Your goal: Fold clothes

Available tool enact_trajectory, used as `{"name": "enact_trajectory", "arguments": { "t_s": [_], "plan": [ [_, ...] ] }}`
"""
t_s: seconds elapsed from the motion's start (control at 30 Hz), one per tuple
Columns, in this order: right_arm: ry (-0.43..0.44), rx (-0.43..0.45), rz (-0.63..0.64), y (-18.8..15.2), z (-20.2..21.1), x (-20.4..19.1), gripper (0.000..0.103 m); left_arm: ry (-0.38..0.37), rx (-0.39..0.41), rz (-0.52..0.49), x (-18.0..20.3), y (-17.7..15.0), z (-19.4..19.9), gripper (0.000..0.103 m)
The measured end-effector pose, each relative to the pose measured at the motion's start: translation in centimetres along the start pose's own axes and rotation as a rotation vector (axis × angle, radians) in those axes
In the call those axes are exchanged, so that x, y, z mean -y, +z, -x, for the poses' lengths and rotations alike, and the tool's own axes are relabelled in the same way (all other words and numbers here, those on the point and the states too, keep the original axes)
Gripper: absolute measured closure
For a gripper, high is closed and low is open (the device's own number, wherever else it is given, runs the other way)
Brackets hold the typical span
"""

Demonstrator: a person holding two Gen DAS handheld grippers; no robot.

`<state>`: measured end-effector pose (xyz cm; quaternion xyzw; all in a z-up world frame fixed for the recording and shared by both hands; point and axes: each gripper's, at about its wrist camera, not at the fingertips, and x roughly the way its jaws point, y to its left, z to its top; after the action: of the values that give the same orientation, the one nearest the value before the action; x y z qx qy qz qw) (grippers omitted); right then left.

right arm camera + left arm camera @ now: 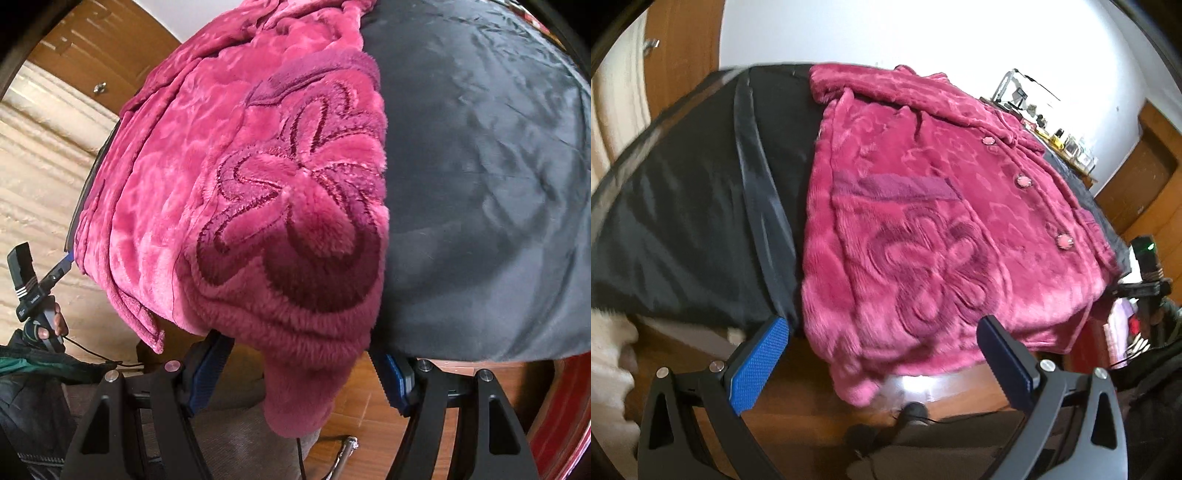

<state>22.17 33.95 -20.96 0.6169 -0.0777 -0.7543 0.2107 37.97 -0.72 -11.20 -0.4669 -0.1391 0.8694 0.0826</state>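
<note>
A pink fleece jacket [923,221] with round buttons [1023,181] and a flower-stitched pocket [931,266] lies on a table under a black cloth [701,221]. Its hem hangs over the near edge. My left gripper [882,354] is open below that hem, blue pads [757,365] wide apart and touching nothing. In the right wrist view the jacket [240,166] fills the middle. One hem corner [306,387] droops between the fingers of my right gripper [301,373], which stands open around it. The left gripper [55,273], held by a hand, shows at the jacket's far side.
The black cloth [480,184] lies bare to the right of the jacket. A shelf of small jars [1063,144] stands at the table's far end. Wooden doors [1137,184], a cream ribbed cover [40,177], wooden floor and a cable [343,454] lie around.
</note>
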Motion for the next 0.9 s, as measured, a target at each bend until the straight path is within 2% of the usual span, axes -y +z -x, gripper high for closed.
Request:
{"name": "enact_trajectory", "arguments": {
  "t_s": [0.13, 0.23, 0.33, 0.53, 0.7, 0.8, 0.83, 0.9],
  "plan": [
    [0.015, 0.001, -0.006, -0.1, -0.1, 0.4, 0.029, -0.049, -0.014, 0.032, -0.7, -1.3, 0.7, 0.001],
    [0.031, -0.004, -0.019, -0.2, -0.6, 1.1, 0.029, -0.029, -0.034, 0.040, -2.1, -1.2, -0.6, 0.001],
    [0.032, -0.022, -0.016, -0.1, -1.1, 1.3, 0.029, -0.072, -0.044, 0.074, -3.1, -0.7, -2.4, 0.001],
    [0.005, -0.060, 0.019, 0.6, -1.0, 0.8, 0.029, -0.145, -0.085, -0.010, -1.9, -0.7, -4.7, 0.001],
    [0.009, -0.073, 0.012, 0.9, -1.0, 1.0, 0.029, -0.170, -0.123, 0.015, -1.9, -0.6, -7.1, 0.001],
    [0.041, -0.096, 0.011, 1.0, -1.3, 0.9, 0.029, -0.186, -0.144, 0.035, -1.7, -0.8, -7.8, 0.001],
    [0.058, -0.106, 0.010, 1.1, -1.4, 0.7, 0.030, -0.196, -0.150, 0.036, -1.5, -0.9, -7.9, 0.001],
    [0.079, -0.114, 0.017, 1.1, -1.6, 0.3, 0.044, -0.209, -0.172, 0.043, -1.2, -0.9, -7.8, 0.009]
  ]
}}
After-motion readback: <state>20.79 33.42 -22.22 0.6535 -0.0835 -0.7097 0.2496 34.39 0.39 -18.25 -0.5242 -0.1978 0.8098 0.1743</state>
